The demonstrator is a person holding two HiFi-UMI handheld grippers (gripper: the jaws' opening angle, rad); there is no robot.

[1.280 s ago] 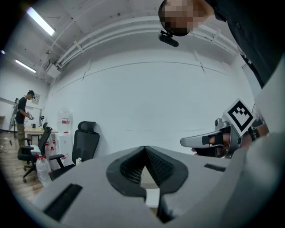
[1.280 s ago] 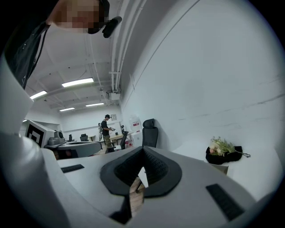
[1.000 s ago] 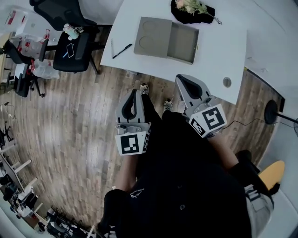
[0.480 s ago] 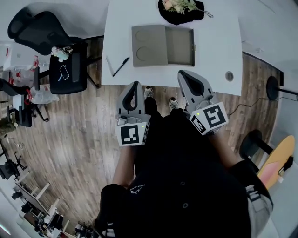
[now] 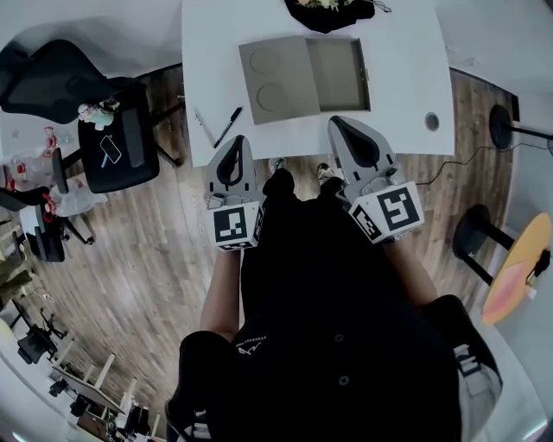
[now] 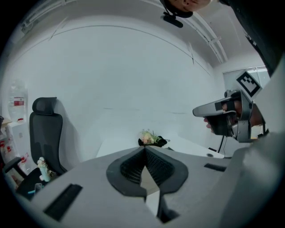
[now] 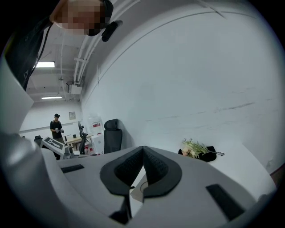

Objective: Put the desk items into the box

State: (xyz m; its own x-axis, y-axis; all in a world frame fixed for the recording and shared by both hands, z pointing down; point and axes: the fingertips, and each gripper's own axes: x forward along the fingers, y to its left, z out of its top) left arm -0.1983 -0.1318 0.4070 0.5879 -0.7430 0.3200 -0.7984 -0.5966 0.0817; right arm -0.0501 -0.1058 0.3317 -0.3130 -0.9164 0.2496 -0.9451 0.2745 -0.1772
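Note:
An open grey box (image 5: 304,76) lies on the white desk (image 5: 406,78), its lid folded out to the left with two round recesses. A black pen (image 5: 228,126) and a thin pale pen (image 5: 204,128) lie at the desk's front left. A flower bunch in black wrap (image 5: 329,8) sits behind the box. My left gripper (image 5: 236,141) is shut and empty, its tip at the desk's front edge beside the pens. My right gripper (image 5: 336,122) is shut and empty, just in front of the box. The flower bunch (image 6: 151,139) also shows beyond the left gripper (image 6: 144,149), and the same flower bunch (image 7: 198,150) beyond the right gripper (image 7: 143,148).
A black office chair (image 5: 99,121) with a phone (image 5: 110,148) on its seat stands left of the desk. The desk has a cable grommet (image 5: 431,122) at its right. A yellow stool (image 5: 517,269) is at the far right. A person (image 7: 56,127) stands far off.
The person has stepped toward the desk, and both grippers have moved forward from over the floor to the desk's front edge. Both stay shut.

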